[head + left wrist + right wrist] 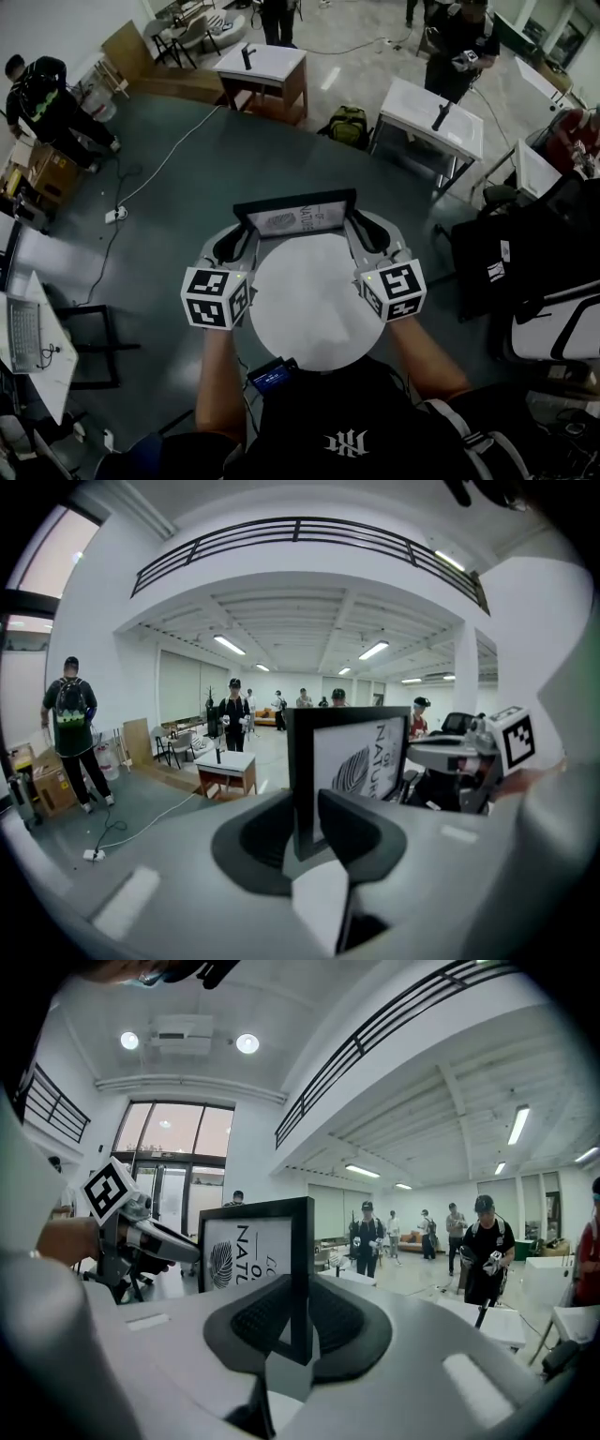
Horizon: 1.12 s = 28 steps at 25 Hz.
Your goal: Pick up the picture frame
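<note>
The picture frame (295,217), black-edged with a white print, hangs in the air over the far side of a round white table (309,300). It is held between both grippers. My left gripper (246,236) is shut on the frame's left edge, and my right gripper (361,231) is shut on its right edge. In the left gripper view the frame (349,761) stands upright with its edge pinched inside the left gripper (302,832). The right gripper view shows the frame (253,1251) clamped the same way in the right gripper (298,1321), with the other gripper behind it.
Two white desks (265,64) (431,117) stand beyond, with a green backpack (347,125) between them. People stand at the back and left. A black chair (506,253) is at the right, a laptop (23,333) at the left, and a power strip (116,215) lies on the floor.
</note>
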{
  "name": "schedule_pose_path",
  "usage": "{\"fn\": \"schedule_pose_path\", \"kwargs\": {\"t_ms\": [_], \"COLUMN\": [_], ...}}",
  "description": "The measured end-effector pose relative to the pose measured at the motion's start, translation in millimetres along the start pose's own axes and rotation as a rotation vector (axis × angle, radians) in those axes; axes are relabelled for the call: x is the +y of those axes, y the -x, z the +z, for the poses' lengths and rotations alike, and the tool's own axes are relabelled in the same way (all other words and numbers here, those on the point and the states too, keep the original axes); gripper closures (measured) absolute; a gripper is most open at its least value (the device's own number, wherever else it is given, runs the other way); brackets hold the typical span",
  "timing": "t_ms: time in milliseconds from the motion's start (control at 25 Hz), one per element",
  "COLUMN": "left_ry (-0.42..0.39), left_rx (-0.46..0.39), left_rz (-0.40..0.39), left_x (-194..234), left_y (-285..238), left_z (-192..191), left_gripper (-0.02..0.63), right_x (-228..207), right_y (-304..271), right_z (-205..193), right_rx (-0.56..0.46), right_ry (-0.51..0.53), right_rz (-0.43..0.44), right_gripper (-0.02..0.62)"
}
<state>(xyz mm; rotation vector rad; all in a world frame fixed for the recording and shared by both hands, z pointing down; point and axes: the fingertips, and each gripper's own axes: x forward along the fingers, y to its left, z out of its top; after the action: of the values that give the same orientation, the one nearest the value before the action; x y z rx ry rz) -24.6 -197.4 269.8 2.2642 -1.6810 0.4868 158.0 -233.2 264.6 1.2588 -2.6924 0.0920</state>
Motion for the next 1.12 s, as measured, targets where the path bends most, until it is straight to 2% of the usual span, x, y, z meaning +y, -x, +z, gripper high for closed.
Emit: {"fn": "schedule_pose_path", "kwargs": {"t_ms": [280,680,1120], "left_ry": [-0.060,-0.159,-0.245], "left_rx": [-0.070,-0.271,-0.445], "left_rz": [0.014,0.060,0.071], "left_x": [-15,-31,-66], "left_y": [25,85,158], "left_z": [52,143,195], "left_gripper": [0.526,0.533,0.535], "right_x": [-9,-4,13], "right_y": [23,59,127], "right_z": [57,139,207], "right_rx": [-0.098,-0.262,-0.429], "right_ry": [0.026,0.071,0.115], "right_rz": [-0.012,-0.010,-0.024], "right_gripper": [0.543,0.545,0.545]}}
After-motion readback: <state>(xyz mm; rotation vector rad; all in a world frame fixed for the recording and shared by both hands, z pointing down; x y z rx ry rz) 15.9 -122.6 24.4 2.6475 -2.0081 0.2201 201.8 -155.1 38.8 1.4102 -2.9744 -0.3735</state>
